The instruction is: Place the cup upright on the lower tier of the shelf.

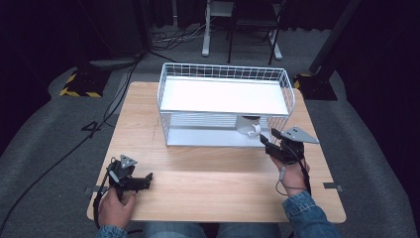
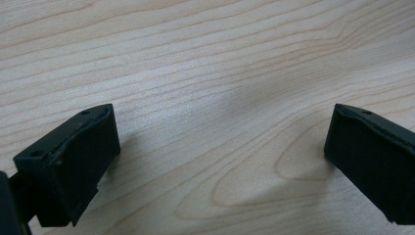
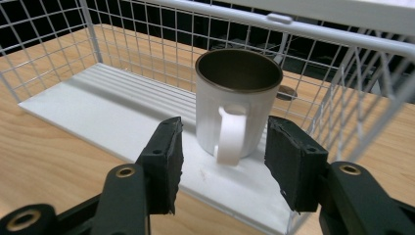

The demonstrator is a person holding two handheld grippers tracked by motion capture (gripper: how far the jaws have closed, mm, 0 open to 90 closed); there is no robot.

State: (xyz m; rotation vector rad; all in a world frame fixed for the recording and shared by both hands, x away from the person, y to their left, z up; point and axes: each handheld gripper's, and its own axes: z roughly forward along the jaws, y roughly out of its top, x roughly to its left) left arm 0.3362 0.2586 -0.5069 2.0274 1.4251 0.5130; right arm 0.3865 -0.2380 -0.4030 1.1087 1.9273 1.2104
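Observation:
A white mug [image 3: 238,105] with a dark inside stands upright on the lower shelf of a white wire rack [image 1: 225,105], at its right end, handle toward me; in the high view the mug [image 1: 249,126] sits under the top shelf. My right gripper [image 3: 224,157] is open just in front of the mug, a jaw on either side of the handle, not touching it; in the high view the right gripper [image 1: 270,139] is at the rack's front right. My left gripper [image 1: 147,178] lies open low over the table at the front left, with bare wood between its jaws [image 2: 220,147].
The wooden table [image 1: 208,173] carries the two-shelf rack at its back centre. The rack's wire walls [image 3: 342,93] close in the mug's right side and back. Cables [image 1: 64,153] run over the grey floor at the left; stand legs are behind the table.

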